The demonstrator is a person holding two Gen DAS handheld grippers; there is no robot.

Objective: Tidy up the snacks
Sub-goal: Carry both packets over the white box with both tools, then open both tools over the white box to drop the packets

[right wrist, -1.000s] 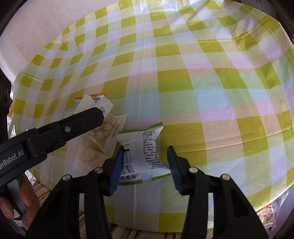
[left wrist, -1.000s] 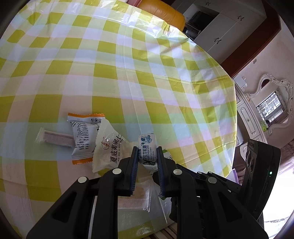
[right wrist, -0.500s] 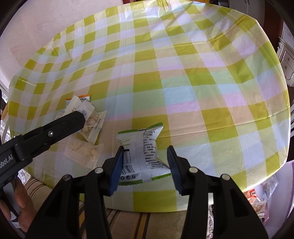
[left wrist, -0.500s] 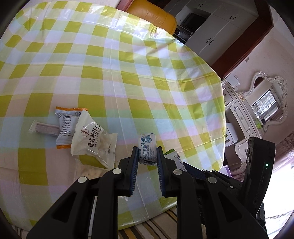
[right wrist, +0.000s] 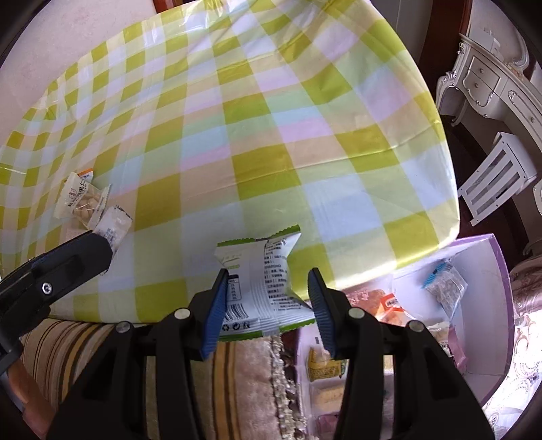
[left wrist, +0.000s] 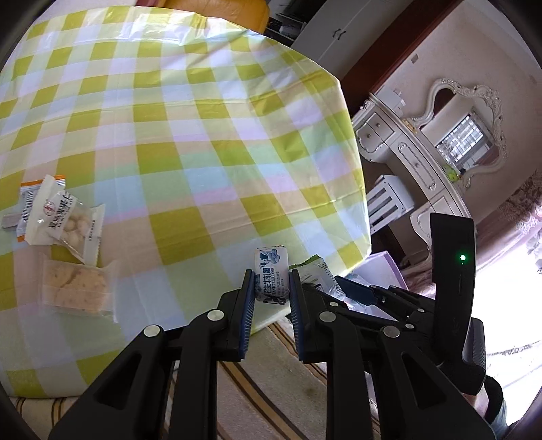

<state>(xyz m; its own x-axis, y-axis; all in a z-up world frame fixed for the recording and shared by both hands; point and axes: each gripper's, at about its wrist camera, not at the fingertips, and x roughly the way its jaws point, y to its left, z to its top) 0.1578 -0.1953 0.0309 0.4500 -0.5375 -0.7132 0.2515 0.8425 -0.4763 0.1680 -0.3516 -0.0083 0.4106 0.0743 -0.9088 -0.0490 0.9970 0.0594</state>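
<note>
My left gripper point(left wrist: 271, 282) is shut on a small blue-and-white candy packet point(left wrist: 271, 276), held above the table's near edge. My right gripper point(right wrist: 267, 286) is shut on a white snack packet with green edges point(right wrist: 262, 281); the packet also shows in the left wrist view point(left wrist: 313, 274). On the checked tablecloth point(left wrist: 189, 135) at the left lie a clear nut packet point(left wrist: 64, 223), an orange-edged packet point(left wrist: 28, 199) under it and a clear biscuit packet point(left wrist: 76, 287). A purple box point(right wrist: 487, 270) with several snacks stands below the table at the right.
A striped, plush-covered seat point(right wrist: 250, 379) lies under both grippers at the table's edge. A white dresser with a mirror point(left wrist: 420, 162) and a small white stool point(left wrist: 389, 199) stand to the right. An orange chair point(left wrist: 216, 10) is behind the table.
Both grippers have pulled back and to the right from the table with their packets. The purple box and the seat have come into view. The packets at the left stay put.
</note>
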